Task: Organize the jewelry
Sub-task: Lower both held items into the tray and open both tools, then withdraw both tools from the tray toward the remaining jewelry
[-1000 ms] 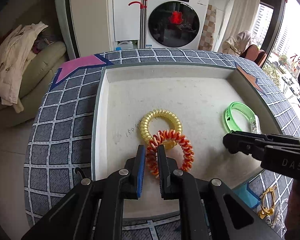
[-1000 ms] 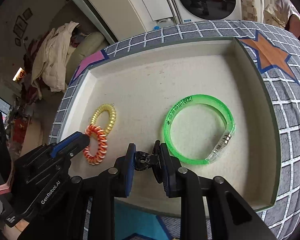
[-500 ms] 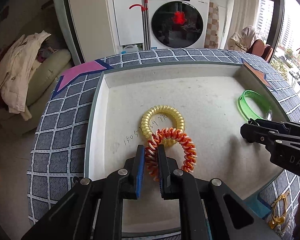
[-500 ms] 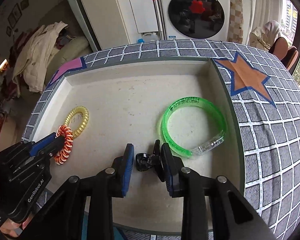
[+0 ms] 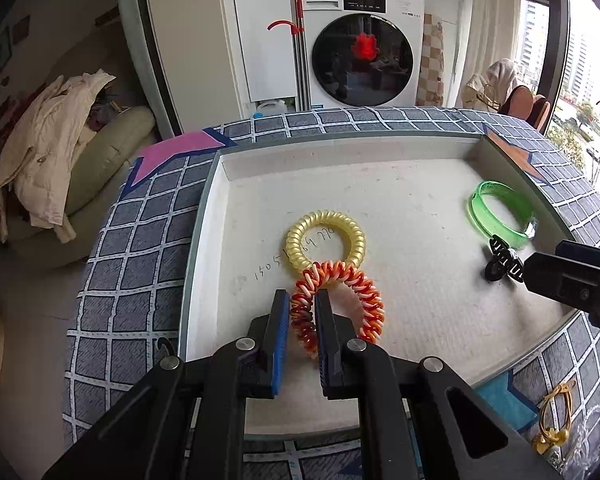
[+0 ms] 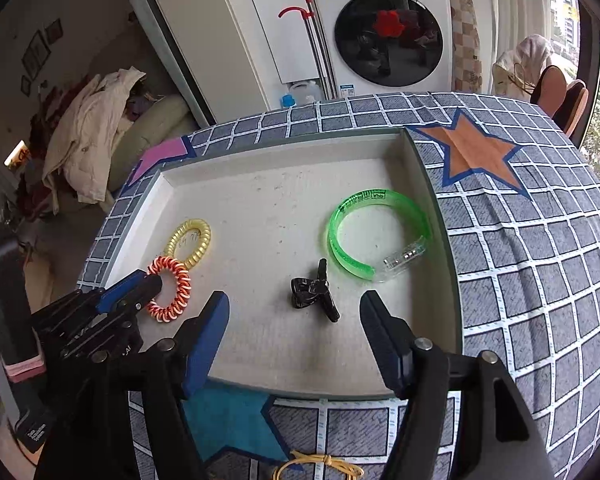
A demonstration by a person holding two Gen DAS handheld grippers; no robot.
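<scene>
Left claw is closed on the near-left arc of the orange-white coil band, which lies in the tray and touches the yellow coil band just beyond it. Right claw is held wide open, nothing gripped; the black hair clip is seen on the tray floor between and just beyond its fingers. Green bangle is placed far-right in the tray, near the clip. Tray is set on the grid-cloth table
</scene>
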